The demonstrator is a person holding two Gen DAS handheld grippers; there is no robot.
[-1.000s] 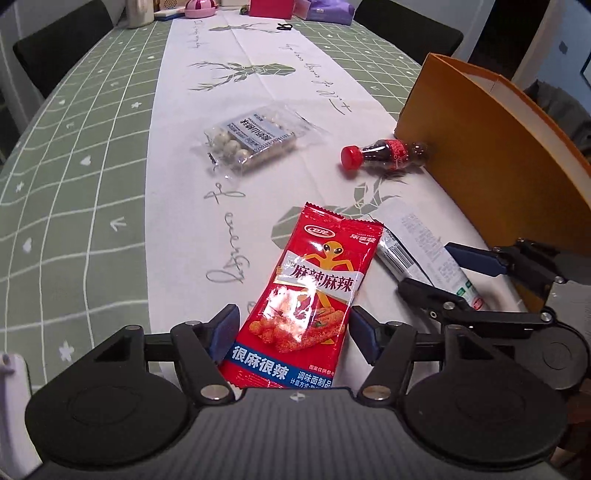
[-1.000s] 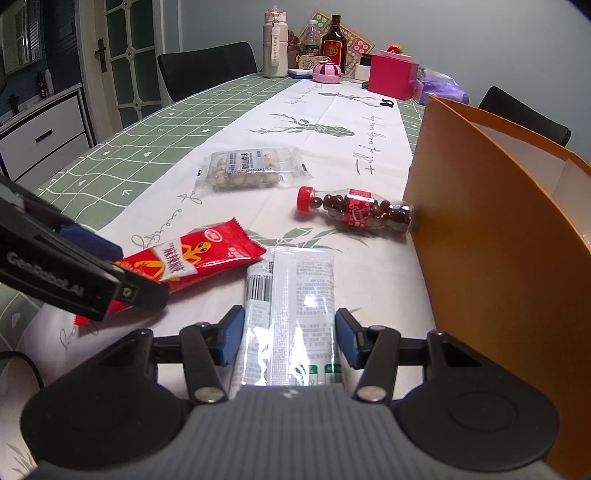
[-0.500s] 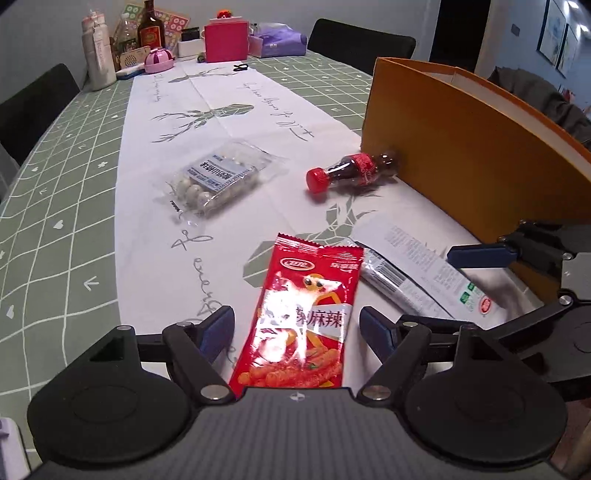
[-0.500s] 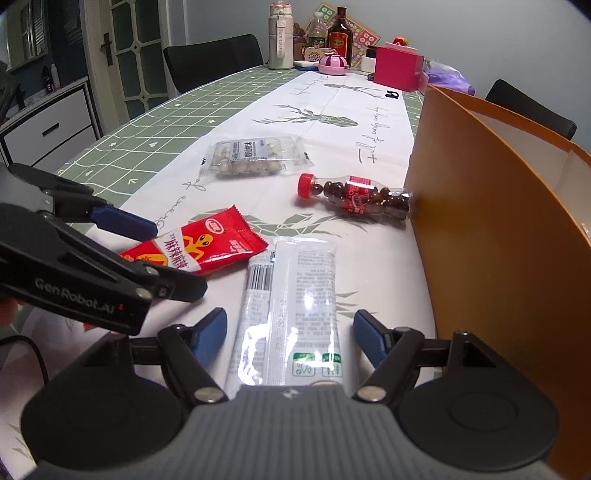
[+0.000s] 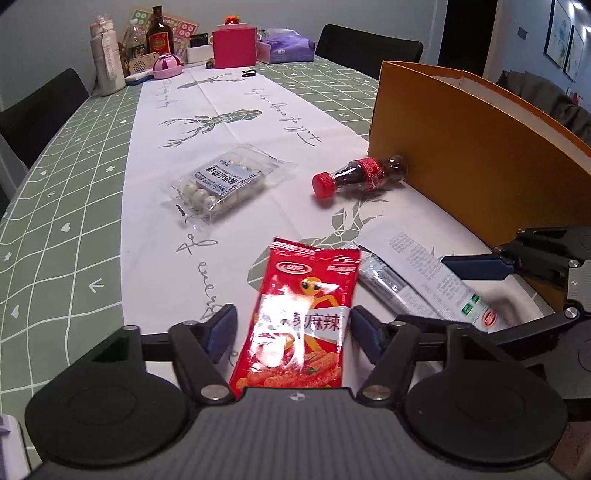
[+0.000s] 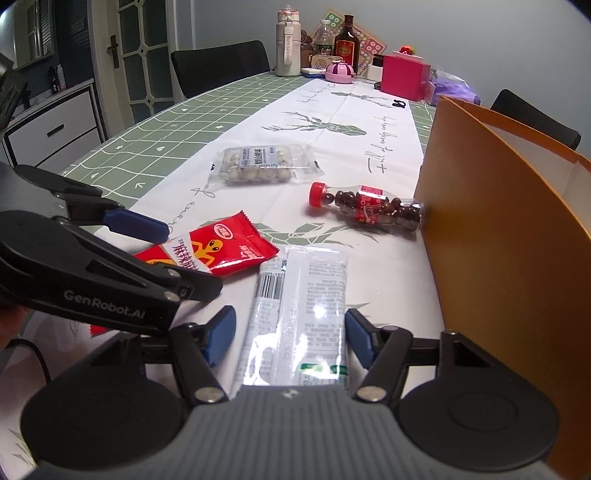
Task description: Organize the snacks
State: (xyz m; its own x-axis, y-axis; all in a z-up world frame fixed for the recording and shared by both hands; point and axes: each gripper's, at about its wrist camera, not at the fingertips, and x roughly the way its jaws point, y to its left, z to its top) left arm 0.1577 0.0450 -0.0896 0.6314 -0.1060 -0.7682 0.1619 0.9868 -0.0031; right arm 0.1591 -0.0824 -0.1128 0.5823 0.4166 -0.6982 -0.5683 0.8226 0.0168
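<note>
A red spicy-snack packet (image 5: 303,325) lies flat on the table between the open jaws of my left gripper (image 5: 293,334); it also shows in the right wrist view (image 6: 214,251). A silver-white snack packet (image 6: 299,317) lies between the open jaws of my right gripper (image 6: 290,338); it also shows in the left wrist view (image 5: 417,280). Neither packet is gripped. A clear pack of white balls (image 5: 221,181) and a small cola-style bottle of dark candies (image 5: 358,175) lie further out. The bottle's base touches the orange box (image 5: 461,147).
The orange box wall (image 6: 509,236) stands close on the right of both grippers. The table's far end holds a white flask (image 5: 107,62), a dark bottle (image 5: 159,35), a pink box (image 5: 234,48) and a purple bag (image 5: 286,46). Black chairs (image 6: 221,66) surround the table.
Both grippers have opened wider and tilted up, so more of the far table shows. The packets stay flat on the table.
</note>
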